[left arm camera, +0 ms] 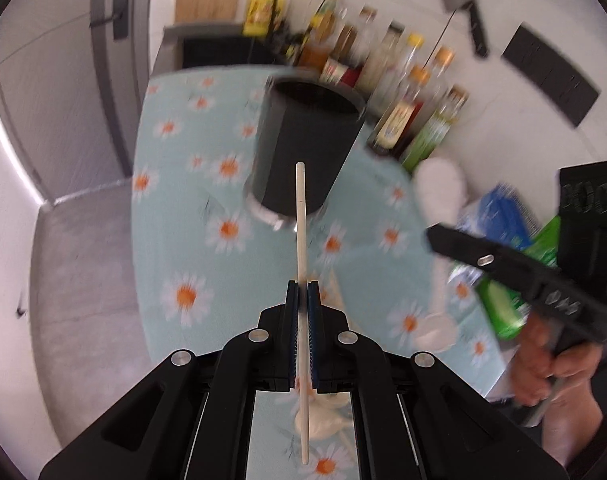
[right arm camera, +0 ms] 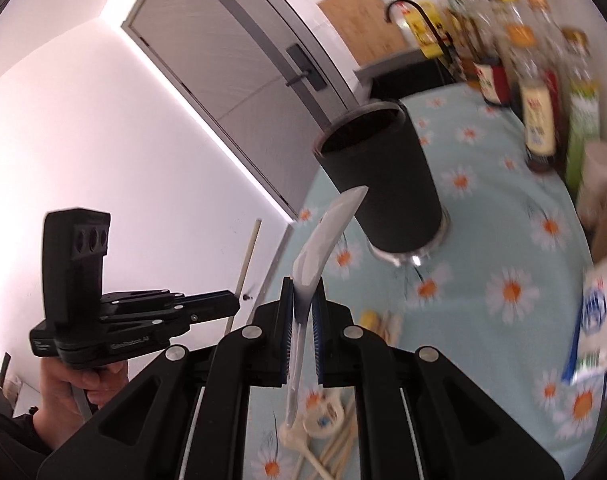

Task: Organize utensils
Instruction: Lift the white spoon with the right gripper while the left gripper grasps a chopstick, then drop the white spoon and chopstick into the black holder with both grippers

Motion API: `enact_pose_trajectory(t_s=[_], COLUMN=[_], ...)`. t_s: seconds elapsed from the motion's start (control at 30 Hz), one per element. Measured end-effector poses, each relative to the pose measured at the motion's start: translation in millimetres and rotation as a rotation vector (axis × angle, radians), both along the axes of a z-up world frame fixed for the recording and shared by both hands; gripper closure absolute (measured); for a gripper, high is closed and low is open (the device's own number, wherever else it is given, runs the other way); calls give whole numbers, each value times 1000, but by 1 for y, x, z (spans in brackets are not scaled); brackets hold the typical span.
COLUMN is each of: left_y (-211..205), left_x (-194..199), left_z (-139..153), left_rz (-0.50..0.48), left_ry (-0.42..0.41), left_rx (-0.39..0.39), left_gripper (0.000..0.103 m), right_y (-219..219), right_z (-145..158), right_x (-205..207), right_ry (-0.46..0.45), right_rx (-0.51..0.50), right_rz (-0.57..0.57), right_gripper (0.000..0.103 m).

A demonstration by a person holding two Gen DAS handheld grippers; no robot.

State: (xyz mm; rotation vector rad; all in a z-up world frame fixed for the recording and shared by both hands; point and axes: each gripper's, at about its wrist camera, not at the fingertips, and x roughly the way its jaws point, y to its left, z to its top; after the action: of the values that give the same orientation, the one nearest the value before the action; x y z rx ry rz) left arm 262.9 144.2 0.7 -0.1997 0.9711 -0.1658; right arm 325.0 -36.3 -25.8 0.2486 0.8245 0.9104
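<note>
In the left wrist view my left gripper (left arm camera: 302,286) is shut on a pale wooden chopstick (left arm camera: 300,216), which points forward at the black cylindrical utensil holder (left arm camera: 303,140) on the floral cloth. The right wrist view has my right gripper (right arm camera: 302,284) shut on a white spoon (right arm camera: 327,232), its handle reaching toward the same holder (right arm camera: 383,184). Both grippers hang above the table, short of the holder. Each shows in the other's view: the right gripper (left arm camera: 433,236) at the right edge, the left gripper (right arm camera: 233,304) with its chopstick (right arm camera: 249,256) at the left.
Sauce bottles (left arm camera: 399,92) line the back right, with a pale cup (left arm camera: 441,188), a blue-white carton (right arm camera: 599,312) and a green packet (left arm camera: 503,308). More chopsticks and spoons (right arm camera: 327,428) lie near the front edge. A sink (left arm camera: 223,48) and a door (right arm camera: 231,64) stand behind.
</note>
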Motion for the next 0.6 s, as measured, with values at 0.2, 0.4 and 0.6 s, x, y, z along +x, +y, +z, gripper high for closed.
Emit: enact_pose_trajectory(t_s=[0.2, 0.4, 0.6], left_y=[-3, 11, 24], left_x=[20, 43, 68], left_z=[47, 76, 100], left_rz=[-44, -30, -14], left_ry=[-201, -383, -511], left_rx=[-56, -120, -152], left_gripper=[100, 100, 100], right_y=[21, 34, 41], right_z=[33, 73, 97], right_x=[25, 47, 79], right_ry=[-114, -255, -343], right_rx=[-9, -10, 14], right_rz=[-52, -94, -164], right_gripper=[93, 93, 93])
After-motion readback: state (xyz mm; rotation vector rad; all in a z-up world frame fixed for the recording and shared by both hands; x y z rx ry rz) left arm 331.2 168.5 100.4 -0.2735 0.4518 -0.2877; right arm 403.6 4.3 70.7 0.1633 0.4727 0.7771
